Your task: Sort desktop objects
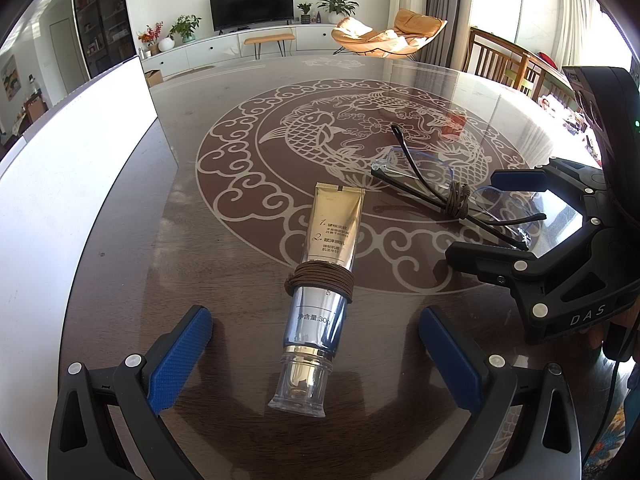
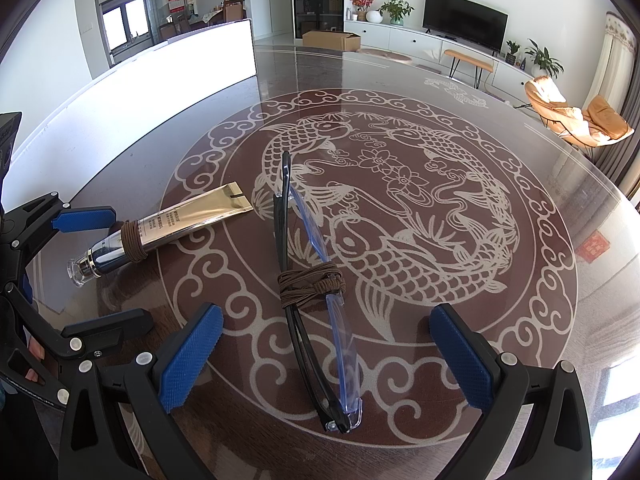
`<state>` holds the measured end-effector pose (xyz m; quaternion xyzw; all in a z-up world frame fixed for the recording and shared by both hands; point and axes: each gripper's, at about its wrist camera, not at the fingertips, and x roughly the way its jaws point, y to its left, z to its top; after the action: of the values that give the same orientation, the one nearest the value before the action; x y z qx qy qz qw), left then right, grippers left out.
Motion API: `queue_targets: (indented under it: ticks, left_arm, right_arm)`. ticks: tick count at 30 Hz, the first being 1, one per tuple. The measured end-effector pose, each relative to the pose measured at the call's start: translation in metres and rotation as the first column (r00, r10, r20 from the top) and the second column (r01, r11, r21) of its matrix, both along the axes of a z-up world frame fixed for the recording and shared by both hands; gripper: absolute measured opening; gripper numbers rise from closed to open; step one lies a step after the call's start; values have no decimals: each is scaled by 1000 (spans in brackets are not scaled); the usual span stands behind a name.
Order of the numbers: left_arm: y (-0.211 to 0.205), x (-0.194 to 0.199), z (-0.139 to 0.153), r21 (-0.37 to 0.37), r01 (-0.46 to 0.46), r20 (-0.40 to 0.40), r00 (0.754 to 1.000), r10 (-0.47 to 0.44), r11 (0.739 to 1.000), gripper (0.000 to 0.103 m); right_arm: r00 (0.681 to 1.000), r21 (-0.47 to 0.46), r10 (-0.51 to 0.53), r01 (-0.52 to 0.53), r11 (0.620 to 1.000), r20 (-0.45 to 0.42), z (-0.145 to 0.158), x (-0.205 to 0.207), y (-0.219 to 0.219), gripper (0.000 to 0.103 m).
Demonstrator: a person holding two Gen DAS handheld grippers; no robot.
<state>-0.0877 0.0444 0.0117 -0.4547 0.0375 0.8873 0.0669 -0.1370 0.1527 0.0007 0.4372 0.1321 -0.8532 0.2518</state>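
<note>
A gold and silver cosmetic tube [image 1: 322, 272] with a brown cord [image 1: 320, 278] wound round it lies on the table, clear cap toward me. My left gripper [image 1: 316, 356] is open, its fingers either side of the cap end. Folded black-framed glasses [image 2: 316, 300], tied with a brown cord [image 2: 310, 284], lie between the open fingers of my right gripper [image 2: 326, 360]. The glasses [image 1: 432, 184] and the right gripper [image 1: 516, 216] also show in the left wrist view. The tube [image 2: 160, 232] and the left gripper [image 2: 96, 268] show in the right wrist view.
The round dark table [image 2: 440, 184] has a glass top with a white fish pattern. A white box [image 1: 60, 184] stands along its left side; it also shows in the right wrist view [image 2: 140, 92]. A living room with a TV and chairs lies beyond.
</note>
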Motion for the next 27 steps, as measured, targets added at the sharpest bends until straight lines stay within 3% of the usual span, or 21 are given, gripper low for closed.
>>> queue_targets:
  ticks: [18, 21, 24, 27]
  left_arm:
    - [0, 0, 0, 2, 1, 0, 1000, -1, 1000, 103]
    - [-3, -1, 1, 4, 59, 36, 998, -59, 998, 103]
    - [-21, -5, 9, 111, 112, 87, 989, -122, 987, 103]
    - [-49, -14, 16, 234, 47, 148, 985, -84, 971, 103]
  right_arm:
    - [1000, 0, 0, 0, 1000, 0, 0, 0, 0, 103]
    - [1000, 0, 0, 0, 1000, 0, 0, 0, 0, 103]
    - [1000, 0, 0, 0, 1000, 0, 0, 0, 0, 103]
    - [1000, 7, 8, -8, 1000, 4, 0, -2, -1, 103]
